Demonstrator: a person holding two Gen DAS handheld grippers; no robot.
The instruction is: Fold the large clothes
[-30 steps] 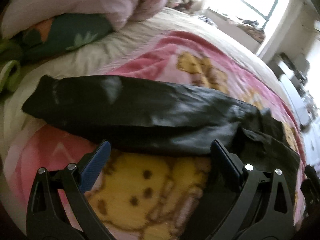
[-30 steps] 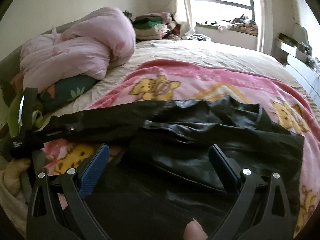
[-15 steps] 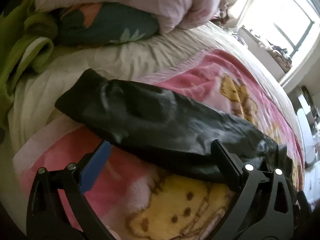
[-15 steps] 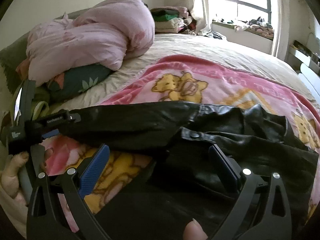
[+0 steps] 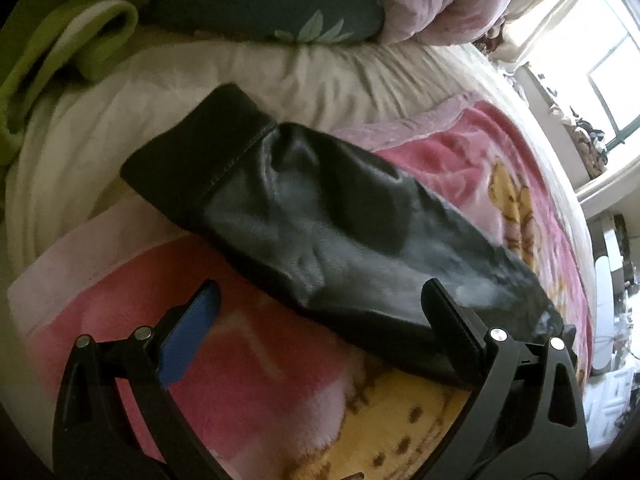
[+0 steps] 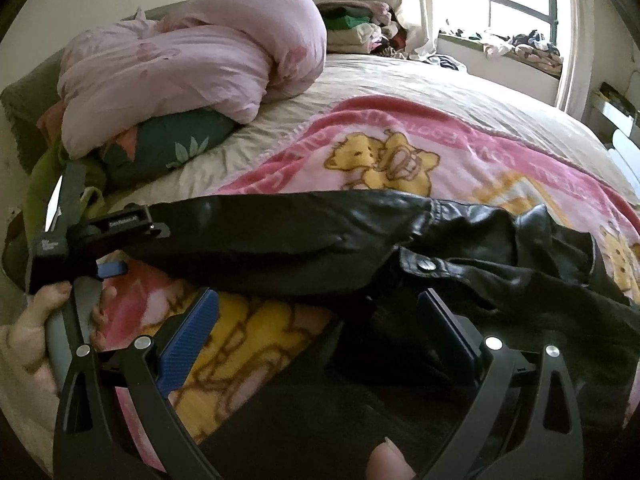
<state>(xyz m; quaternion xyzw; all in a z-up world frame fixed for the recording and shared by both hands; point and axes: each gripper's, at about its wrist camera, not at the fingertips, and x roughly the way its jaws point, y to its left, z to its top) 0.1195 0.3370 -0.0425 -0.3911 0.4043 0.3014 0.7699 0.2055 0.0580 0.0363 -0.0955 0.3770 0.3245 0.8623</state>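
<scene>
left wrist: sleeve cuff [image 5: 192, 160] | right wrist: jacket snap [image 6: 427, 266], possibly collar

Jacket [image 6: 460, 248] lies on blanket [image 6: 400, 152] on bed; duvet [image 6: 192, 64] on pillow [image 6: 160, 148] behind, at left

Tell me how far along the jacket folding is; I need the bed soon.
Early. Done: the black leather jacket lies on the pink bear blanket, one sleeve stretched straight out. In hand: nothing; the left gripper hovers open beside that sleeve, and the right gripper is open over the body. Left: every fold; the collar area looks bunched.
</scene>
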